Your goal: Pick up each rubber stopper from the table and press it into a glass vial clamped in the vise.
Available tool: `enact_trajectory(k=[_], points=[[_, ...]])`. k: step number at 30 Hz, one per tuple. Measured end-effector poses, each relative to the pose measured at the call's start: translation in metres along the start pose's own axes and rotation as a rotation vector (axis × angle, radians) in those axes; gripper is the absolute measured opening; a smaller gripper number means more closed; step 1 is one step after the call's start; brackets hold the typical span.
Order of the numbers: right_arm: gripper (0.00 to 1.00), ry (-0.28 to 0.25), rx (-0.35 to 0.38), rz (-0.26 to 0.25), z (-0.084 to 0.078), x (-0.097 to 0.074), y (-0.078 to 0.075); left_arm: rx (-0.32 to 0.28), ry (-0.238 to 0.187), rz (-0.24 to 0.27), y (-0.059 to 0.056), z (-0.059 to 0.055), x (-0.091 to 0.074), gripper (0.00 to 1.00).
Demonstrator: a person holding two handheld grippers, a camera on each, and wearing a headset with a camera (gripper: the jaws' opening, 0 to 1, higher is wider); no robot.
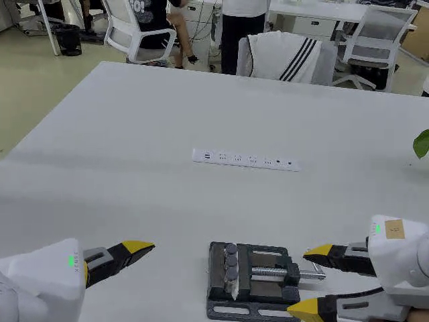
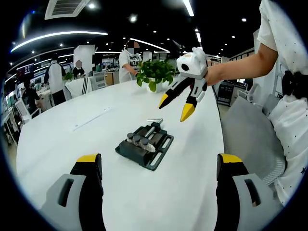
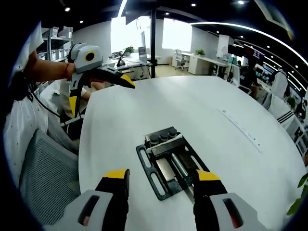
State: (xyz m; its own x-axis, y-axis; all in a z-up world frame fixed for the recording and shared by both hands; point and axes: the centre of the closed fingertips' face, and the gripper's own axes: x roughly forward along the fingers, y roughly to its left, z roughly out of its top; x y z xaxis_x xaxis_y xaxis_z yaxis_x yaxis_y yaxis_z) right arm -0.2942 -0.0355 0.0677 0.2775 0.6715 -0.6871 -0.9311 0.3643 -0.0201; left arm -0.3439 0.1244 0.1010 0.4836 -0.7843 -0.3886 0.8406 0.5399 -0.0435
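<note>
A dark bench vise (image 1: pixel 265 260) sits at the near edge of the white table (image 1: pixel 167 121). Three glass vials with grey rubber stoppers (image 1: pixel 231 260) on top stand in a row, clamped in its jaws. The vise (image 2: pixel 156 149) and stoppers (image 2: pixel 137 138) lie ahead of my left gripper (image 2: pixel 159 161), which is open and holds nothing. My right gripper (image 3: pixel 161 175) is open too, hovering just short of the vise (image 3: pixel 166 166) and its stoppers (image 3: pixel 161 137). In the head view the left gripper (image 1: pixel 134 251) is left of the vise and the right gripper (image 1: pixel 310 280) is right of it.
A white power strip (image 1: pixel 244 159) lies across the middle of the table. Office chairs (image 1: pixel 288 57) and people stand beyond the far edge. A potted plant (image 2: pixel 155 72) stands at the table's right side, with a leaf (image 1: pixel 422 142) showing.
</note>
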Motion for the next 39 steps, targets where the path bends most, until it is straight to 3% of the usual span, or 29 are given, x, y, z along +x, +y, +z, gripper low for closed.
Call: enact_trajectory(k=[12,23,32,39], points=[[0.73,-0.102,0.05,-0.014,-0.019,-0.022,0.007,0.006,0.025,0.011,0.002,-0.008,0.002,0.99],[0.86,-0.131,0.081,-0.041,-0.037,-0.036,0.008,0.0,0.039,0.022,0.002,-0.016,0.005,0.99],[0.9,-0.154,0.111,-0.075,-0.047,-0.049,0.001,-0.002,0.042,0.021,0.002,-0.018,0.006,0.99],[0.9,-0.169,0.123,-0.092,-0.044,-0.05,-0.002,-0.006,0.053,0.008,-0.003,-0.023,0.009,0.99]])
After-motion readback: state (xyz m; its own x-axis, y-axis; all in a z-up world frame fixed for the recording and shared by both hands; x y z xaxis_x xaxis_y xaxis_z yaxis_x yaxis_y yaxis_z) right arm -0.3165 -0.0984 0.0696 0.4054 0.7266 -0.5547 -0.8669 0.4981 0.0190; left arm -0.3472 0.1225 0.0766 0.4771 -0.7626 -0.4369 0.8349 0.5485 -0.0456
